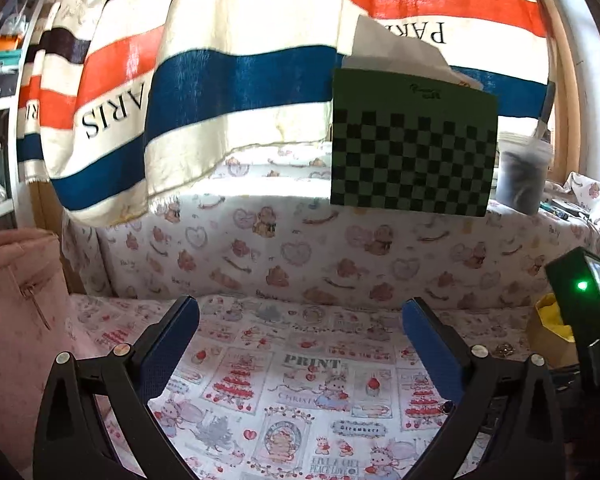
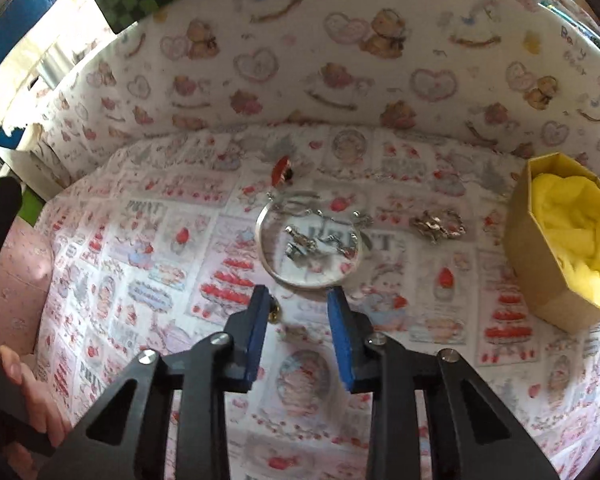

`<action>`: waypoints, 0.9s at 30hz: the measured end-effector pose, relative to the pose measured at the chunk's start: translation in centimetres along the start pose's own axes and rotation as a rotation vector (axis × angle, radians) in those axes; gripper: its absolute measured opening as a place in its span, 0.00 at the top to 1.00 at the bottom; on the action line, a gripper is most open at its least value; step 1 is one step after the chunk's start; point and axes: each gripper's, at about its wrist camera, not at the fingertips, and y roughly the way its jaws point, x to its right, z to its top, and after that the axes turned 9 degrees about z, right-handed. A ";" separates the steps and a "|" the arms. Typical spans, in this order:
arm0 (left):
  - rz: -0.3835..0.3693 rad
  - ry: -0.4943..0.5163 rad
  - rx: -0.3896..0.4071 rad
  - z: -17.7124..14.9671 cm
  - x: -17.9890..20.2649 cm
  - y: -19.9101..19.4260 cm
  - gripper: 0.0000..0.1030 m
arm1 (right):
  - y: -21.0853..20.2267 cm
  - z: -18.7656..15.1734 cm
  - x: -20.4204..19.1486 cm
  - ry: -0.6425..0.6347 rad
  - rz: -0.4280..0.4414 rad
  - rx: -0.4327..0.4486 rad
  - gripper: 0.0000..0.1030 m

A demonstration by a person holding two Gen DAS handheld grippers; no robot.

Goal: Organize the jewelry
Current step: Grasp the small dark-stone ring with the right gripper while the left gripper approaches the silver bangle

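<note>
In the right wrist view a silver bangle [image 2: 265, 252] lies flat on the printed cloth with silver chains [image 2: 320, 242] across it. A silver bracelet cluster [image 2: 438, 226] lies to its right, and a red ring [image 2: 281, 170] behind it. A small gold piece [image 2: 274, 312] peeks out by the left finger. A brown octagonal box [image 2: 540, 280] lined with yellow cloth stands at the right. My right gripper [image 2: 298, 296] is open, empty, just in front of the bangle. My left gripper [image 1: 298, 312] is open wide and empty above the cloth.
A green checkered board [image 1: 412, 148] and a striped towel [image 1: 204, 80] stand behind the work area. A pink bag [image 1: 16, 320] sits at the left. The other gripper's body with a green light [image 1: 584, 308] is at the right, with the box [image 1: 548, 332] beside it.
</note>
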 end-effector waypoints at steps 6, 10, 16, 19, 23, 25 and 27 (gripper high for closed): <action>0.007 0.019 0.016 0.3 0.2 -0.8 0.02 | 0.3 0.1 -0.8 -0.007 0.031 -0.011 0.77; 0.013 0.015 0.020 0.3 0.1 -0.9 0.02 | 0.9 0.0 -1.5 -0.019 0.049 -0.028 0.81; 0.005 0.005 0.019 0.3 -0.2 -0.8 0.02 | 1.5 0.1 -2.1 -0.021 0.060 -0.033 0.86; -0.018 0.011 0.016 0.3 0.0 -0.8 0.02 | 1.5 0.2 -2.1 -0.024 0.049 -0.023 0.91; -0.041 0.014 0.008 0.1 0.2 -0.8 0.10 | 1.4 0.2 -2.1 -0.033 0.044 -0.007 0.92; -0.039 0.017 0.004 0.1 0.4 -0.6 0.10 | 0.9 -0.1 -2.0 -0.049 0.055 0.002 0.92; -0.044 0.028 -0.002 0.0 0.6 -0.5 0.10 | -0.3 -0.5 -1.4 -0.063 0.052 0.027 0.92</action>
